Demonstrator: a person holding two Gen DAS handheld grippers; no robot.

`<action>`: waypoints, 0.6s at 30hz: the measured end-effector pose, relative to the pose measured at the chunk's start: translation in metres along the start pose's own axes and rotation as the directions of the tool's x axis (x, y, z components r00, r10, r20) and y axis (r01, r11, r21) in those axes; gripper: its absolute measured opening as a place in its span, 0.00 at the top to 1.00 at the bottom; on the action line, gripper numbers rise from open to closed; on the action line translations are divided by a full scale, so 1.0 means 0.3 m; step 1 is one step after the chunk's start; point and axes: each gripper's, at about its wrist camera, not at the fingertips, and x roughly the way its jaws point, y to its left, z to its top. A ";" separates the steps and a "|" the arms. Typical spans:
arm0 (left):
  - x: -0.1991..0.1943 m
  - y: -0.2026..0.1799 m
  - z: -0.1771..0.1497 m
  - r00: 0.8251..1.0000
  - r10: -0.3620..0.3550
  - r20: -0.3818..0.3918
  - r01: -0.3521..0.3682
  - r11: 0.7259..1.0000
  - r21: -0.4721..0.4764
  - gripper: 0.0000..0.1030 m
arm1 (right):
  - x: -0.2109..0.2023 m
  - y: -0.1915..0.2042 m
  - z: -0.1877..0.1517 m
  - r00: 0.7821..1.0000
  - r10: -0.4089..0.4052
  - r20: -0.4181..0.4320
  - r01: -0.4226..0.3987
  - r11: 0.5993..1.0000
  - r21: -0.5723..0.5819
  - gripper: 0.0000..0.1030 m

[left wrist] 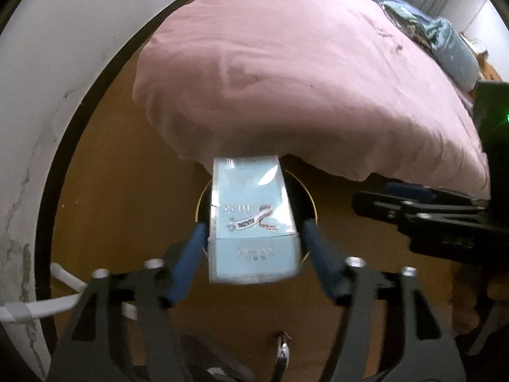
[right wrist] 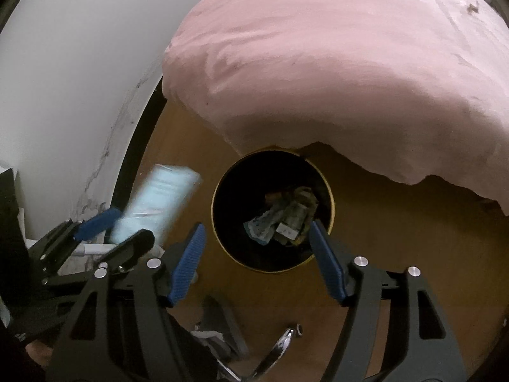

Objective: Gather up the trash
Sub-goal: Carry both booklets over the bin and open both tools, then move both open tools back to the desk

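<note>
A light blue cellophane-wrapped box [left wrist: 254, 219] is pinched between the blue fingers of my left gripper [left wrist: 253, 232], which is shut on it. The box hangs above a round black trash bin [left wrist: 310, 197] with a gold rim. In the right wrist view, the same box [right wrist: 159, 197] appears blurred at the left in the left gripper [right wrist: 124, 232], beside the bin [right wrist: 222, 172]. My right gripper [right wrist: 256, 227] stands open over the bin's mouth with nothing between its fingers. Crumpled trash [right wrist: 286, 216] lies inside the bin. The right gripper [left wrist: 413, 210] also shows at the right of the left wrist view.
A bed with a pink sheet [left wrist: 286, 79] overhangs the bin's far side. A white wall [right wrist: 79, 63] with a dark baseboard runs on the left. The floor [left wrist: 127, 191] is brown wood. A white cable [left wrist: 47, 308] lies at lower left. Blue bedding [left wrist: 451, 51] sits far right.
</note>
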 end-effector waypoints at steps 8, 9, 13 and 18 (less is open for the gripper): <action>-0.131 -0.021 -0.027 0.999 -0.001 0.045 0.000 1.000 0.023 0.18 | -0.115 0.010 -0.030 0.999 -0.018 0.043 0.018 1.000 -0.018 0.35; -0.171 -0.019 -0.037 0.999 0.002 0.054 -0.003 1.000 0.022 0.17 | -0.130 0.018 -0.031 0.999 -0.018 0.051 0.020 0.999 -0.027 0.35; -0.347 0.004 -0.084 0.995 0.001 0.098 -0.002 1.000 0.005 0.12 | -0.247 0.104 -0.051 0.993 -0.010 0.114 0.020 0.996 -0.088 0.32; -0.645 0.076 -0.200 0.981 0.028 0.193 -0.030 0.999 0.010 0.09 | -0.390 0.342 -0.089 0.980 0.051 0.192 -0.003 0.970 -0.242 0.23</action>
